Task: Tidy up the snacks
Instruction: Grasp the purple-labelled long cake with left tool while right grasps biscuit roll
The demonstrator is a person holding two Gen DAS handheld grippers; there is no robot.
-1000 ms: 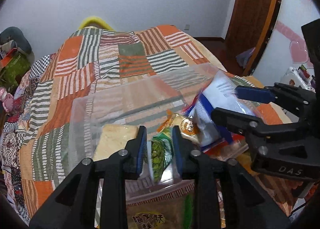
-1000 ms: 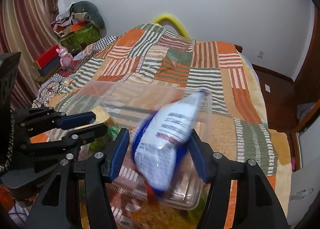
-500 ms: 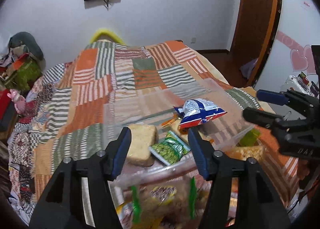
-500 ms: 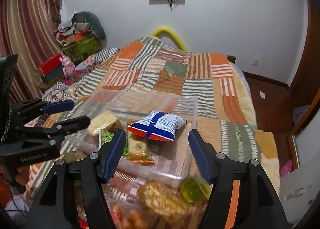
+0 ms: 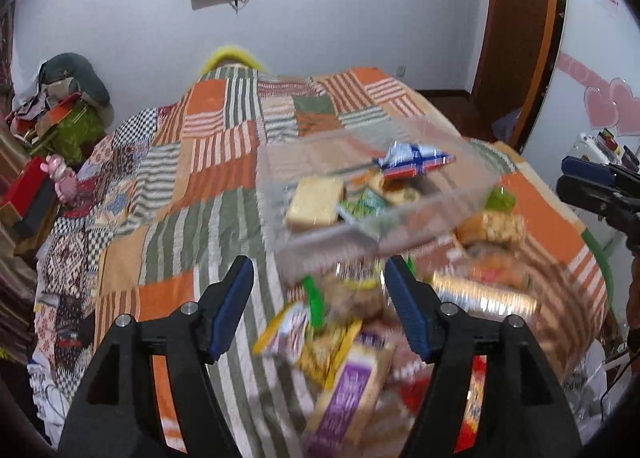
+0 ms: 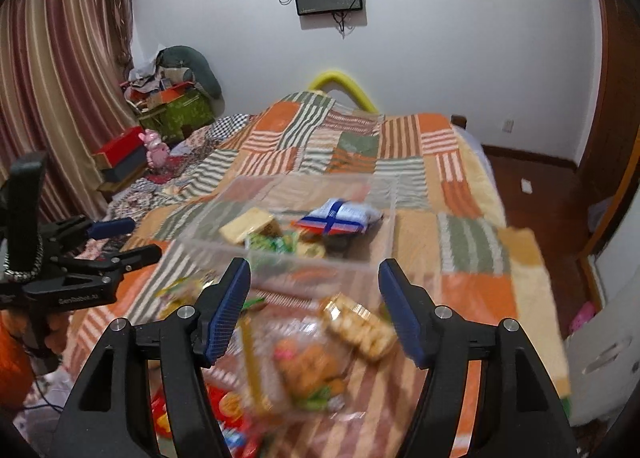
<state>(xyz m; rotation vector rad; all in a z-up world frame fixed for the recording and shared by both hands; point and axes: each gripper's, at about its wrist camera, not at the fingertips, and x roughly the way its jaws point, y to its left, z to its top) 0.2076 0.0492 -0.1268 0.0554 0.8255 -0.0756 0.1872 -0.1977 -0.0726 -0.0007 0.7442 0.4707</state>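
A clear plastic box (image 5: 360,246) (image 6: 280,268) sits on the patchwork bed. It holds a blue, white and red packet (image 5: 416,160) (image 6: 340,218), a pale yellow cake slab (image 5: 316,202) (image 6: 246,224) and a green packet (image 5: 368,204) (image 6: 268,242). Loose snacks lie in front of the box, among them a purple packet (image 5: 348,390) and a golden biscuit pack (image 6: 360,326). My left gripper (image 5: 319,264) hovers above the loose pile, its jaws opening with nothing gripped. My right gripper (image 6: 315,264) is open and empty, short of the box.
The quilt (image 5: 192,198) spreads out beyond and left of the box. Left of the bed stand a green box (image 6: 180,114), a red box (image 6: 120,146) and a pink toy (image 6: 154,148). A wooden door (image 5: 516,38) and the bed's edge lie to the right.
Both grippers pulled back and up from the box. The left jaws opened off the green packet. The blue and white packet left the right jaws and now lies in the box.
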